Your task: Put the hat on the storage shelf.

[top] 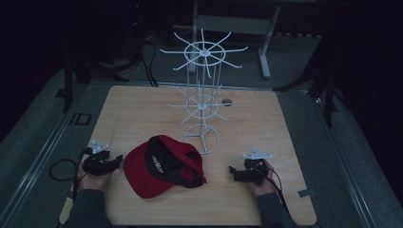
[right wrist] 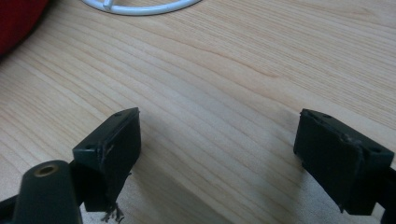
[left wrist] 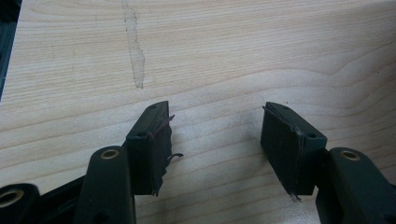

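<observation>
Red cap: upside down on table, between both grippers, apparently touching neither. Left gripper: jaws wide, empty. Right gripper: jaws wide, empty. White wire rack: behind cap.

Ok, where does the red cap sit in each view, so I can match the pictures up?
High view: the red cap lies on the wooden table, bottom centre, between the two grippers, just in front of the white wire rack.
Left gripper view: open jaws over bare wood, with no cap.
Right gripper view: a red edge of the cap at the top left corner.
Shared landmark: the rack's white ring base, top of the right gripper view.
</observation>
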`<state>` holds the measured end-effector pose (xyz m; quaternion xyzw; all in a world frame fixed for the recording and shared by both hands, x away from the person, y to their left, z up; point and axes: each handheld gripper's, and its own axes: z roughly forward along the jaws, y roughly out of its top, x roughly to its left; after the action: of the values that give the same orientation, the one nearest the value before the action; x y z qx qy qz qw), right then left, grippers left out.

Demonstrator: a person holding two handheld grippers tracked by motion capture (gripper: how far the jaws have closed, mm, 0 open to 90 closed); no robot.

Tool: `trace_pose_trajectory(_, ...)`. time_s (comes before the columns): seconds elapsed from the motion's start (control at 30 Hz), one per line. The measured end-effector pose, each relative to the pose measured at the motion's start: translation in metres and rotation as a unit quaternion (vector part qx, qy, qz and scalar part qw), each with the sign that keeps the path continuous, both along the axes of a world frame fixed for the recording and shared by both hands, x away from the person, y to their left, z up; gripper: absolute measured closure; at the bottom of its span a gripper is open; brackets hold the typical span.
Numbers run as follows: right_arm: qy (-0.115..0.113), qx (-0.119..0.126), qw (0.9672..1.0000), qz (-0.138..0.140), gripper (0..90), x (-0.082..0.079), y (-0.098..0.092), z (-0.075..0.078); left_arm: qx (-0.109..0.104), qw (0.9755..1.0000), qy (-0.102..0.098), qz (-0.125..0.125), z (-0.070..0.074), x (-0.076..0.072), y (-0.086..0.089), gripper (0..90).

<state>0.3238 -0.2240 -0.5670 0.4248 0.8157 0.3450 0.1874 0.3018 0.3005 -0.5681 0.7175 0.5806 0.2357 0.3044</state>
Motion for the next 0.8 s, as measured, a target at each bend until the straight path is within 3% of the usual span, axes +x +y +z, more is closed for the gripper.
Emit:
trace_pose_trajectory(0.17, 0.0, 0.0, 1.0, 0.0, 14.7, 0.0, 0.0, 0.0, 0.0, 1.0, 0.005, -0.007, 0.002, -0.002, 0.001, 50.9)
trace_pose_trajectory(0.23, 0.0, 0.0, 1.0, 0.0, 14.7, 0.0, 0.0, 0.0, 0.0, 0.9998, 0.017, -0.004, 0.005, -0.004, 0.0, 52.9)
trace_pose_trajectory(0.33, 0.001, 0.0, 1.0, 0.0, 14.7, 0.0, 0.0, 0.0, -0.009, 0.9997, 0.019, -0.008, 0.007, -0.006, -0.001, 54.2)
trace_pose_trajectory(0.63, 0.0, 0.0, 1.0, 0.0, 14.7, 0.0, 0.0, 0.0, -0.01, 0.9995, -0.016, -0.024, 0.035, -0.019, -0.005, 52.9)
trace_pose_trajectory(0.8, 0.0, 0.0, 1.0, -0.001, 14.7, 0.001, 0.0, 0.0, -0.032, 0.9982, -0.035, -0.036, 0.048, -0.025, -0.005, 52.8)
